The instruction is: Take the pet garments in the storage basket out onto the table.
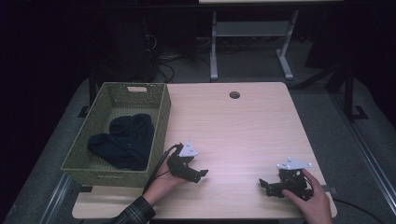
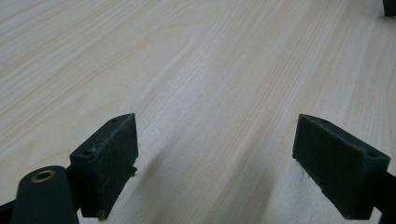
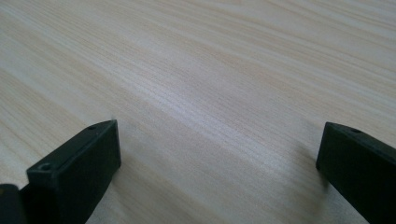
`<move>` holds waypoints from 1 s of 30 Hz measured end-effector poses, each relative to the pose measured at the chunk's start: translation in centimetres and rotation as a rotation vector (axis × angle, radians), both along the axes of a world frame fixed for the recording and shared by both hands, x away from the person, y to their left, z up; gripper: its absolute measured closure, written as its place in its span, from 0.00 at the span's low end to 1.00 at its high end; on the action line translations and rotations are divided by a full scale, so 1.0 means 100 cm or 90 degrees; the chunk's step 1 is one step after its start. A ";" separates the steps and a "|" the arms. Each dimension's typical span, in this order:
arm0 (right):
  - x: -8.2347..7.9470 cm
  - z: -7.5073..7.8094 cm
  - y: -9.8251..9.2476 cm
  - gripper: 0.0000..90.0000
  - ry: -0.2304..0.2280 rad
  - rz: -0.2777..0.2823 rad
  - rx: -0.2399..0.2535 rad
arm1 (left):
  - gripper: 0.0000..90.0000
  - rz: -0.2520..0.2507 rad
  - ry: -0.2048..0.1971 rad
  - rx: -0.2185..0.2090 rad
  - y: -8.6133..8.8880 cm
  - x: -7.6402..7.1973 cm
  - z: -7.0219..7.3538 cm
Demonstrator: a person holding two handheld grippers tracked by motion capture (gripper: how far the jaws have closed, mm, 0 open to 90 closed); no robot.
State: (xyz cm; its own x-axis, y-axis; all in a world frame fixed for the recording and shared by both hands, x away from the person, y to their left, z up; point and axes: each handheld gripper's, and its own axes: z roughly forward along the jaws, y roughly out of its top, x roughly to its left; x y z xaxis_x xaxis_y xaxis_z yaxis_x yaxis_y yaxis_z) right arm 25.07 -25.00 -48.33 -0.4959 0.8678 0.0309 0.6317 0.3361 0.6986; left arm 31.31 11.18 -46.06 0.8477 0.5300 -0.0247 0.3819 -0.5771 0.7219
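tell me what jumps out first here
A green woven basket sits at the table's left edge with a dark bundle of cloth inside. Near the front edge, the left gripper and right gripper rest on bare wood, both with jaws open and holding nothing.

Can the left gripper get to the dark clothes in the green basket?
Probably yes. The left gripper is open and empty beside the basket, which has no lid, and the dark clothes lie uncovered inside. It must lift over the near wall.
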 end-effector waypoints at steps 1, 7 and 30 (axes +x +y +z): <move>0.000 0.000 0.000 0.00 0.000 0.001 0.000 | 0.15 0.001 0.000 0.000 0.000 0.000 0.001; 0.000 0.000 0.000 0.00 0.000 0.001 0.000 | 0.15 0.000 -0.003 -0.005 0.001 0.000 0.004; 0.000 0.000 0.000 0.00 0.000 0.002 0.000 | 0.15 -0.011 0.003 0.002 0.000 0.000 0.016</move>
